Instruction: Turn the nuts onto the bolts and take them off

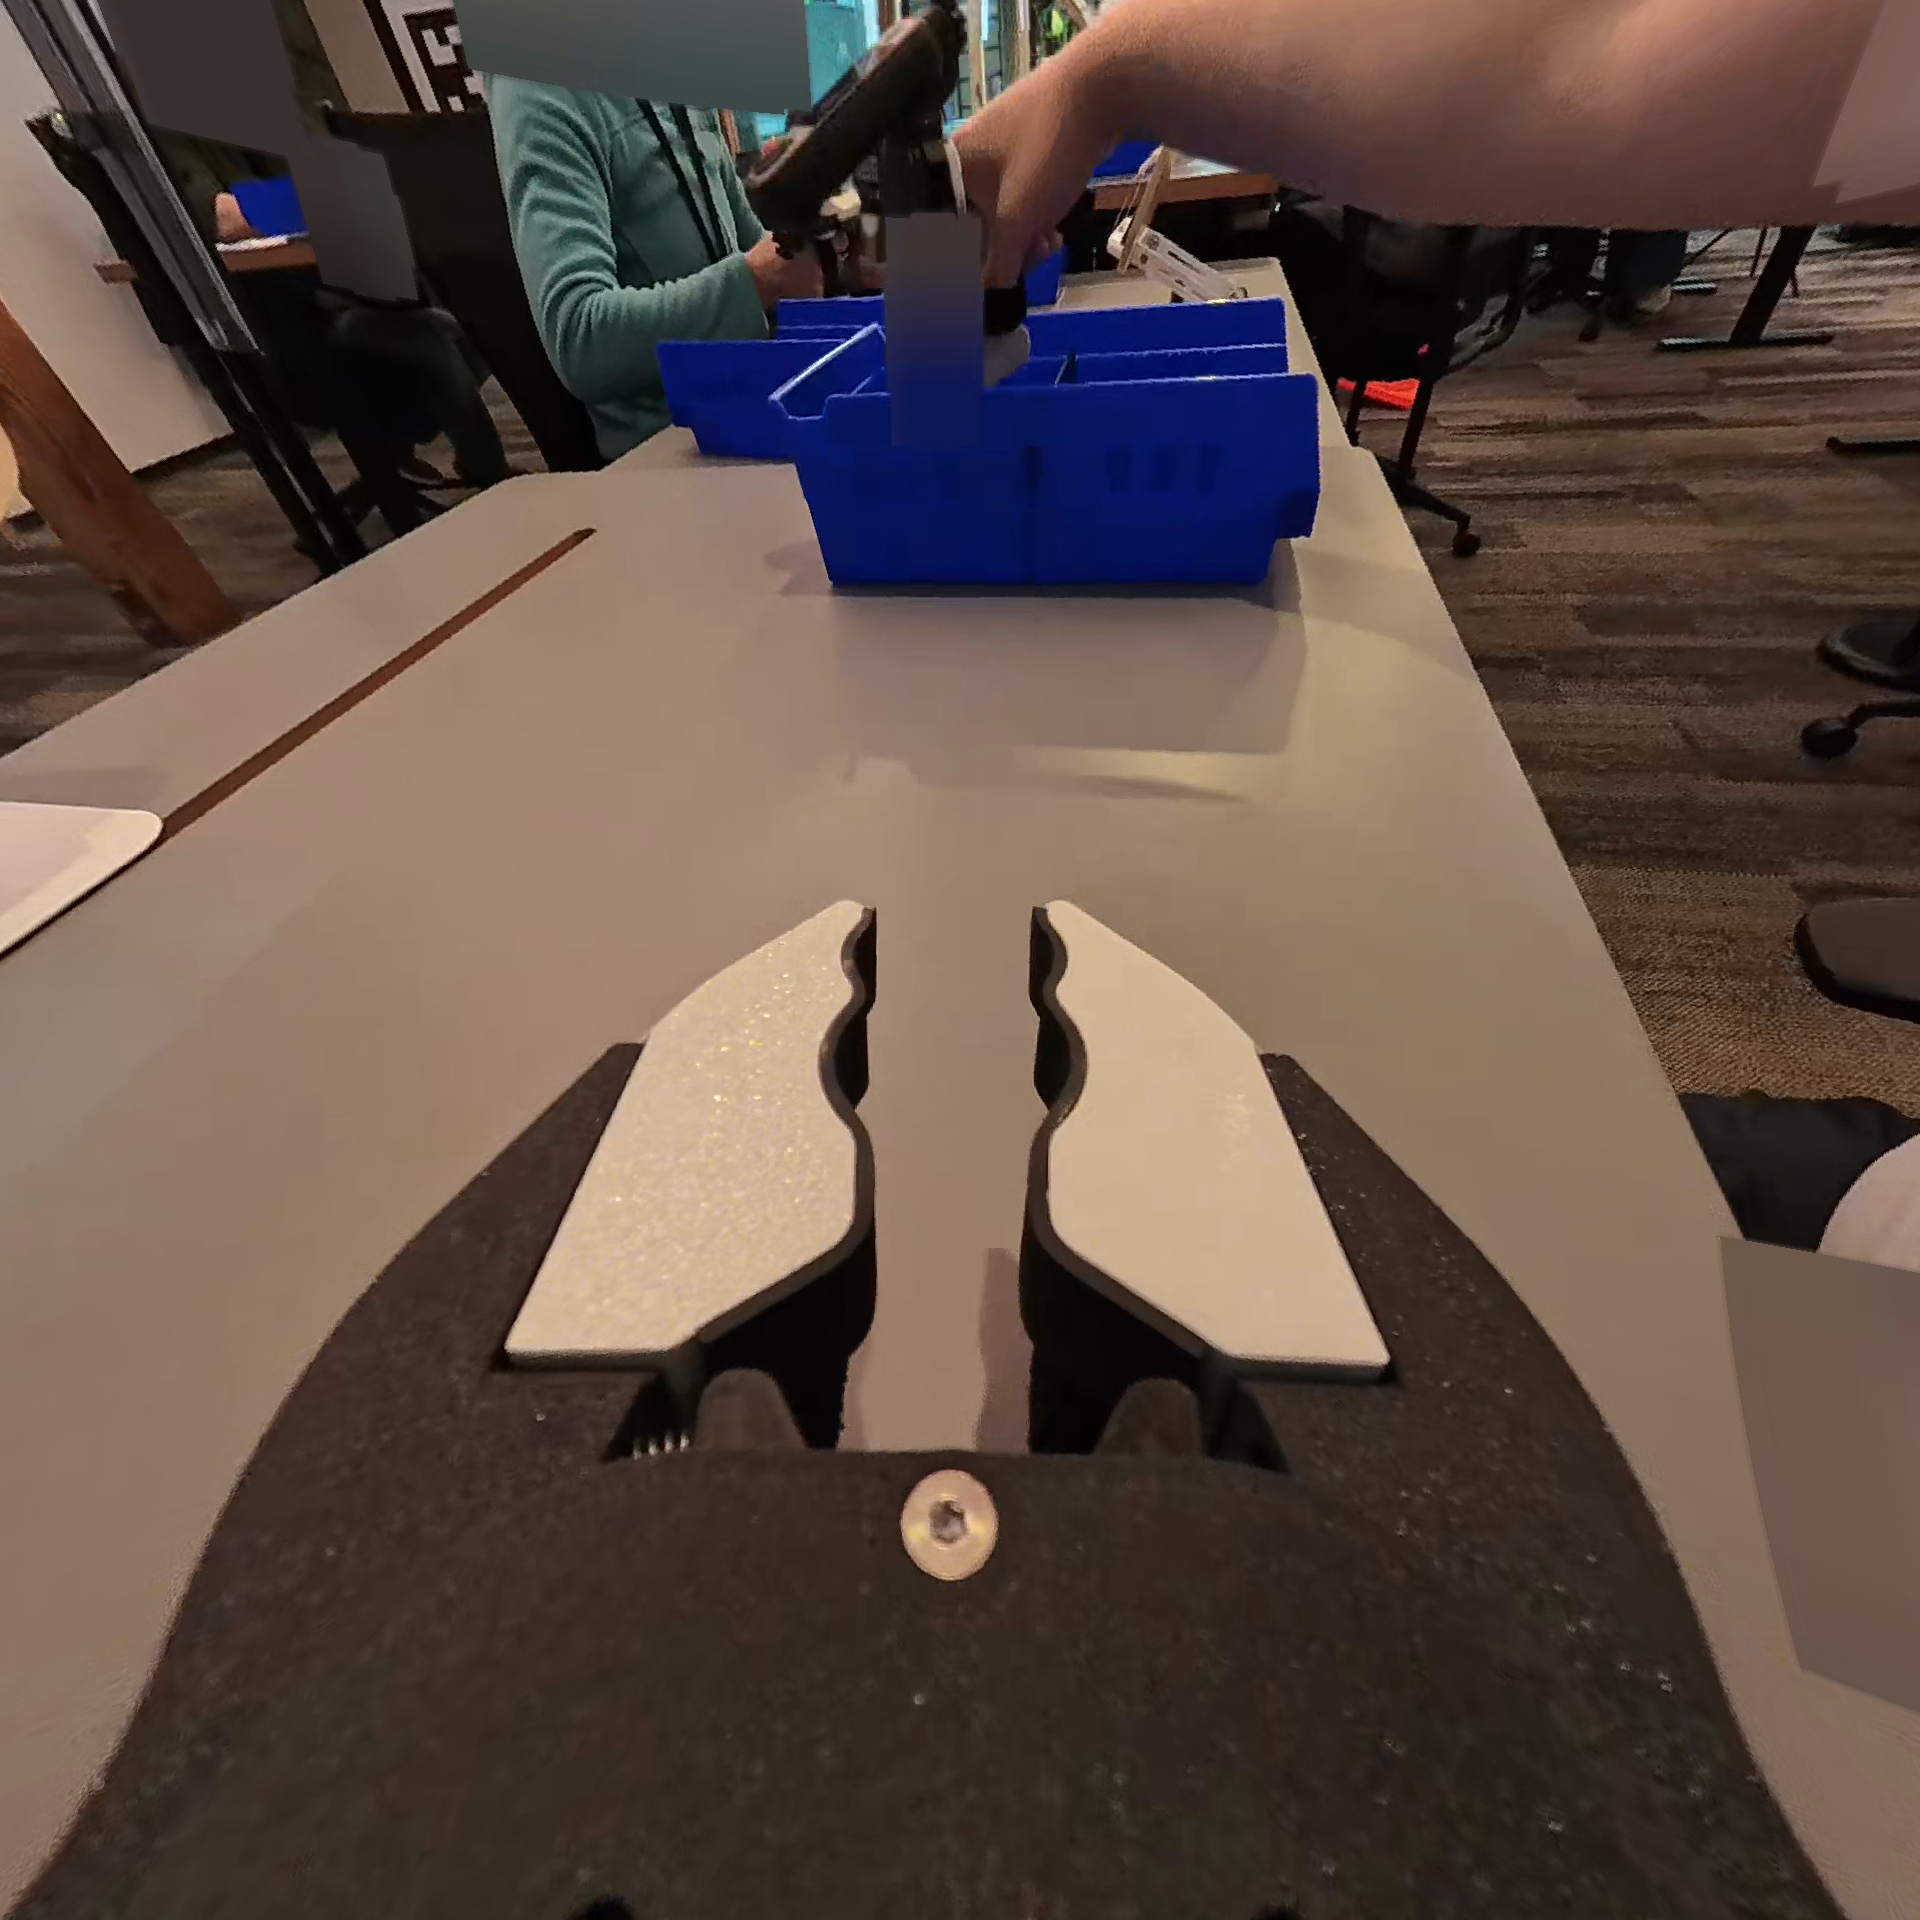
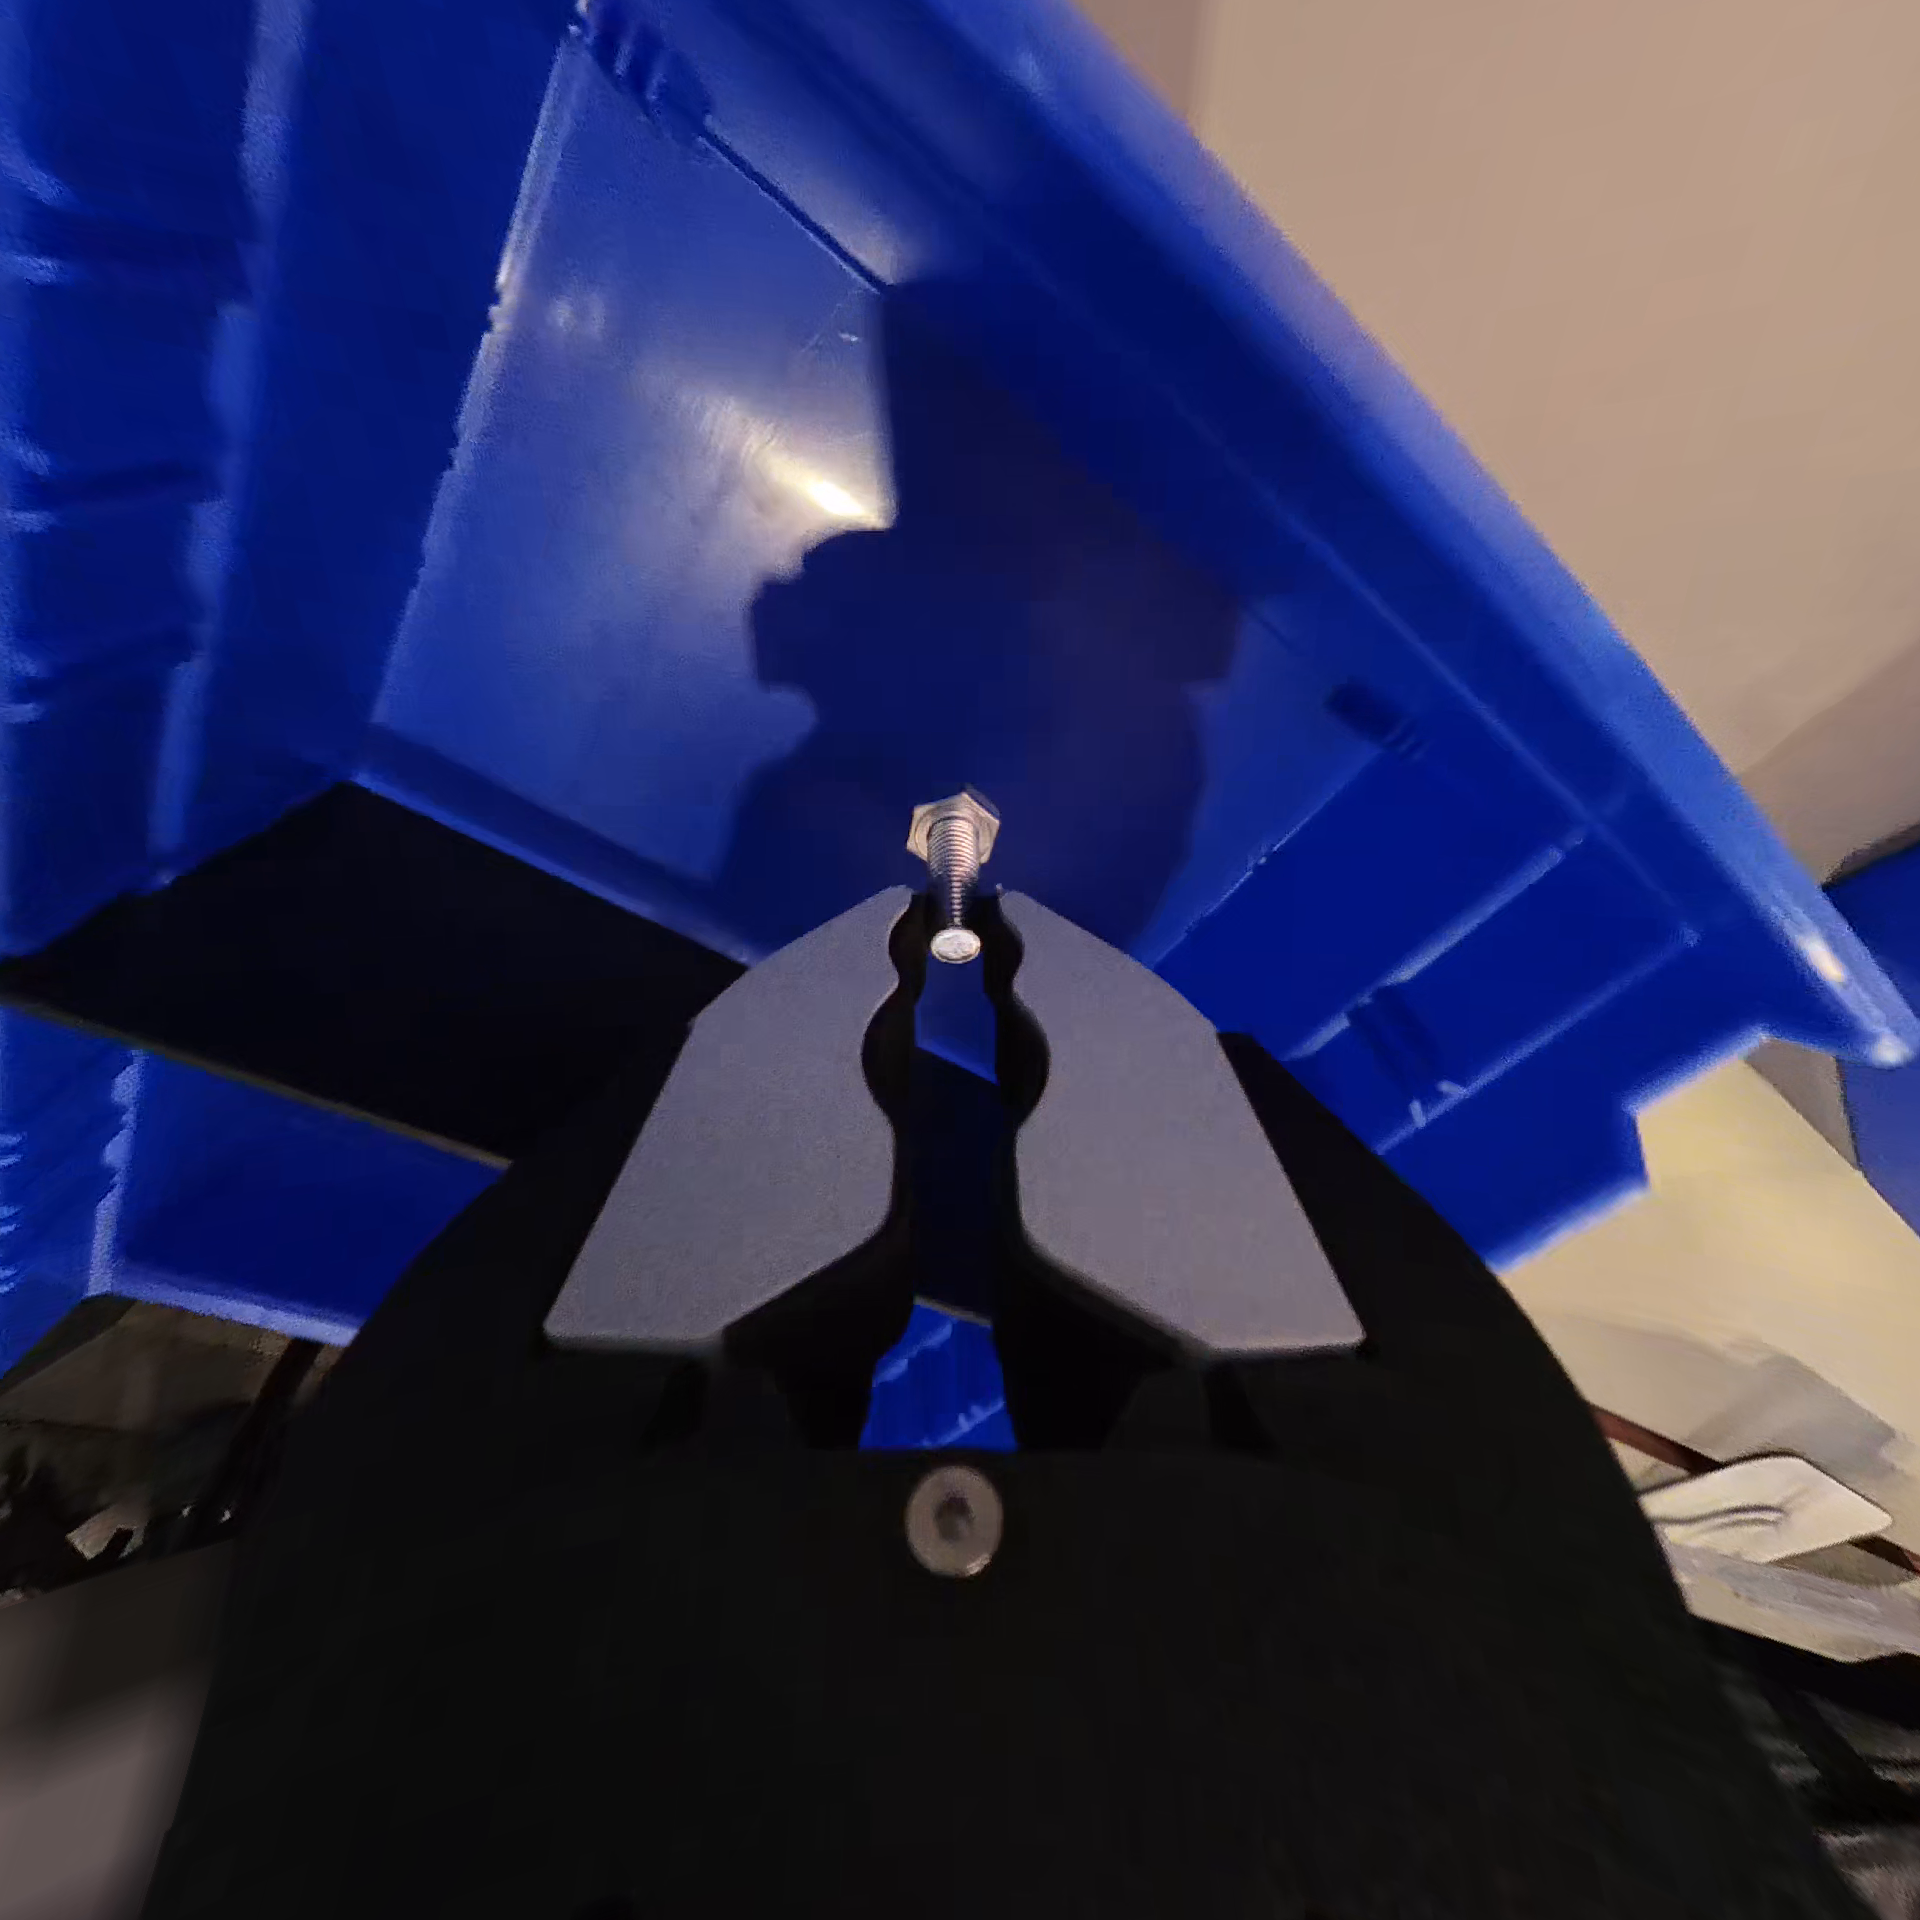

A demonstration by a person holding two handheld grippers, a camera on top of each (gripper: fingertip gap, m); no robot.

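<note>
My left gripper [image 1: 954,920] is open and empty, low over the grey table [image 1: 623,831]. Several blue bins [image 1: 1060,478] stand at the far end of the table. A hand holds my right gripper [image 1: 1003,343] down into the bins. In the right wrist view my right gripper [image 2: 956,896] is shut on a small silver bolt [image 2: 952,873] at its threaded shaft, inside a blue bin [image 2: 675,468]. The bolt points away from the camera. It has a hex piece [image 2: 954,826] at its far end; I cannot tell whether that is the head or a nut.
A white flat object [image 1: 62,862] lies at the table's left edge, beside a dark slot [image 1: 395,665] in the tabletop. A person in a teal sleeve [image 1: 623,260] sits behind the bins. Office chair bases [image 1: 1860,717] stand on the carpet to the right. Some 50 centimeters of space lies between my two pairs of fingers.
</note>
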